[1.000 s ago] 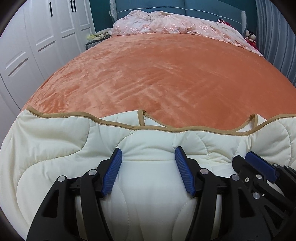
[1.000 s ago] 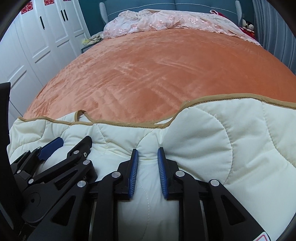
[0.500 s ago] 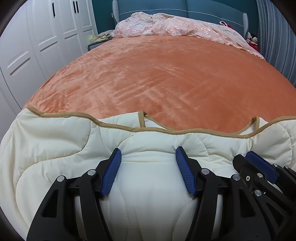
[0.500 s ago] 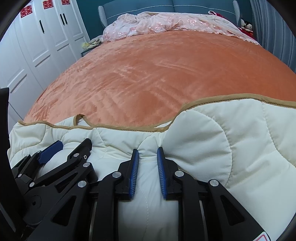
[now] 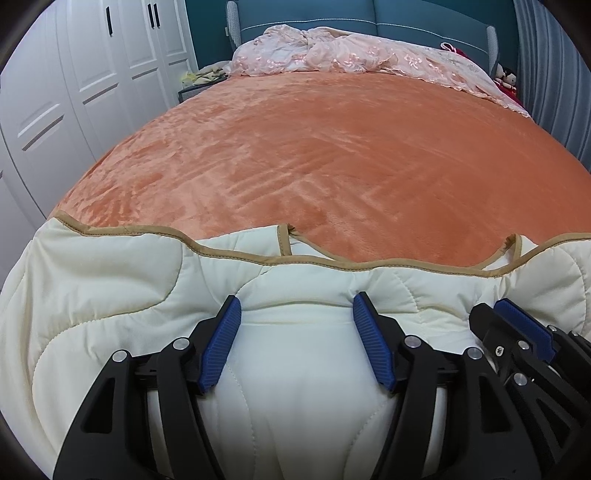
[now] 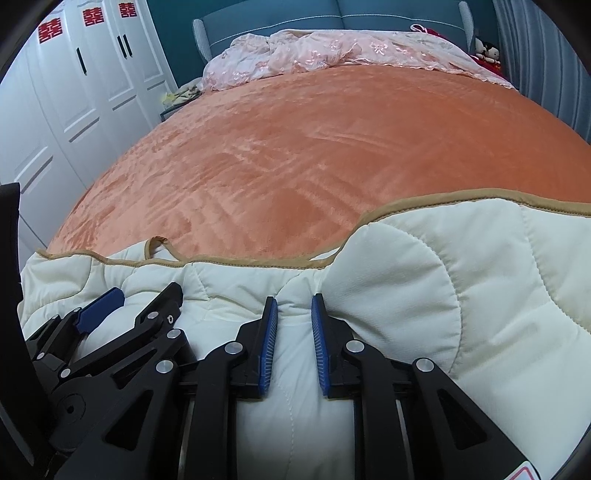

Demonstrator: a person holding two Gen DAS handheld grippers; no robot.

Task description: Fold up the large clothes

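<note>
A cream quilted garment (image 5: 110, 295) with tan edging lies bunched at the near edge of an orange bed; it also shows in the right wrist view (image 6: 461, 295). My left gripper (image 5: 297, 306) has its jaws wide apart, with a thick bulge of the garment between the blue pads. My right gripper (image 6: 294, 304) has its jaws close together and pinches a fold of the garment. The two grippers sit side by side: the right one shows at the right of the left wrist view (image 5: 517, 325), the left one at the left of the right wrist view (image 6: 122, 306).
The orange plush bedspread (image 5: 314, 155) stretches away ahead. A pink embroidered cover (image 5: 351, 55) is heaped at the teal headboard (image 5: 406, 18). White wardrobe doors (image 5: 74, 74) stand along the left. A nightstand (image 5: 192, 88) sits by the bed. Grey curtains (image 5: 554, 74) hang on the right.
Both views have shifted slightly, with the headboard a little lower in frame. The jaws and the garment look the same.
</note>
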